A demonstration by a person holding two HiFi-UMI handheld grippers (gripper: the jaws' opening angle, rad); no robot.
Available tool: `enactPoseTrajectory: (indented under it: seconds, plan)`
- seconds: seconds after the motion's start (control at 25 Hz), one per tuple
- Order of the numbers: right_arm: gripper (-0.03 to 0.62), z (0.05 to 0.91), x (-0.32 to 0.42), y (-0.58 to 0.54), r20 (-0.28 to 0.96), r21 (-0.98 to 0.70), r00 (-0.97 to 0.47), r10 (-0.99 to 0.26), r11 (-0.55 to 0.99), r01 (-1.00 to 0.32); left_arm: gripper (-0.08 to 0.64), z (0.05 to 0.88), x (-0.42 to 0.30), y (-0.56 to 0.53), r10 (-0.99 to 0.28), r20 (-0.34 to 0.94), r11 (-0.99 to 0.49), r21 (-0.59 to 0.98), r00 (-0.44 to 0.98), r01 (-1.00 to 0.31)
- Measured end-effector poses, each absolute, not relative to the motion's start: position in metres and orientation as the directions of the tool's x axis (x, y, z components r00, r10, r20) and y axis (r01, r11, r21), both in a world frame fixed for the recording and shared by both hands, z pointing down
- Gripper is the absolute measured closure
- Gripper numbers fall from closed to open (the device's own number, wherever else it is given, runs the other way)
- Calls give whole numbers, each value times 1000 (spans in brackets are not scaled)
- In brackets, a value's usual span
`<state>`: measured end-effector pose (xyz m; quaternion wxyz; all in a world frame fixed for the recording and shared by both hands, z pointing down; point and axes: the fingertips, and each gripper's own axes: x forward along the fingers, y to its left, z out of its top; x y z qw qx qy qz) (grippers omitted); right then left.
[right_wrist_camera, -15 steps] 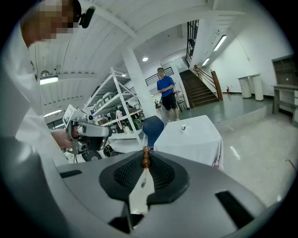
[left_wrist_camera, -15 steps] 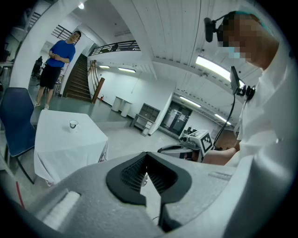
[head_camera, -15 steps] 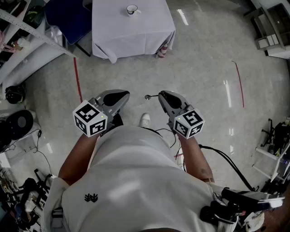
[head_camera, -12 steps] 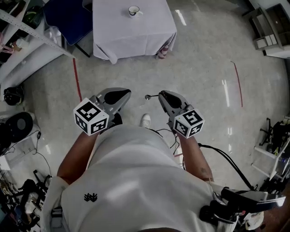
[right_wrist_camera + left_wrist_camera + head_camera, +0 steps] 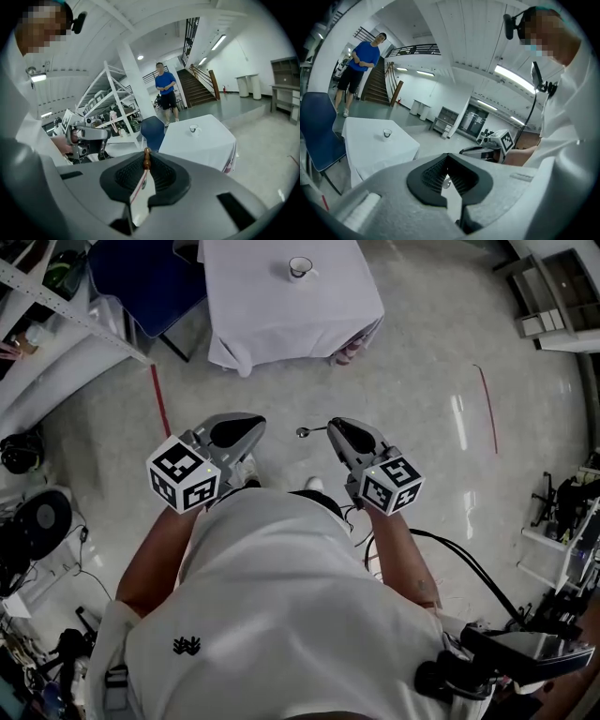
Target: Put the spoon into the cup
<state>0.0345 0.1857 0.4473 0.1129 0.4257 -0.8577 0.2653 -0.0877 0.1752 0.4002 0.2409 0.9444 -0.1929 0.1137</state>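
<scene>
A white cup point(image 5: 300, 267) stands on a table with a white cloth point(image 5: 281, 320) far ahead of me across the floor. It also shows small in the left gripper view as cup point(image 5: 387, 134) and in the right gripper view as cup point(image 5: 193, 129). My right gripper point(image 5: 333, 425) is shut on a spoon point(image 5: 309, 431); its bowl sticks out to the left and its brown handle end point(image 5: 146, 158) shows between the jaws. My left gripper point(image 5: 249, 422) is held at chest height beside it, shut, with nothing in it.
A blue chair point(image 5: 141, 277) stands left of the table, with metal shelving point(image 5: 56, 310) beyond it. Red tape lines point(image 5: 159, 404) mark the floor. A person in a blue shirt point(image 5: 165, 91) stands behind the table near the stairs. Cables and gear lie at both sides.
In the head view the table and cup have shifted right and slightly nearer, and my feet have stepped. Both grippers keep their pose, the spoon still held in the right one.
</scene>
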Motion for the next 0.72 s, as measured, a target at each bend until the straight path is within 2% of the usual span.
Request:
enactPoseTrajectory:
  seconds: [0.36,0.72]
  plan:
    - [549,445,-22,140,430,-351,-581,-691,465,-813,555,412,-166,132,-327,314,-795,419,891,-439]
    - [549,442,-10,56,409,-339,-576,-708,468,-816,555,408,-160,77,-356,310,-795,395,882,-460]
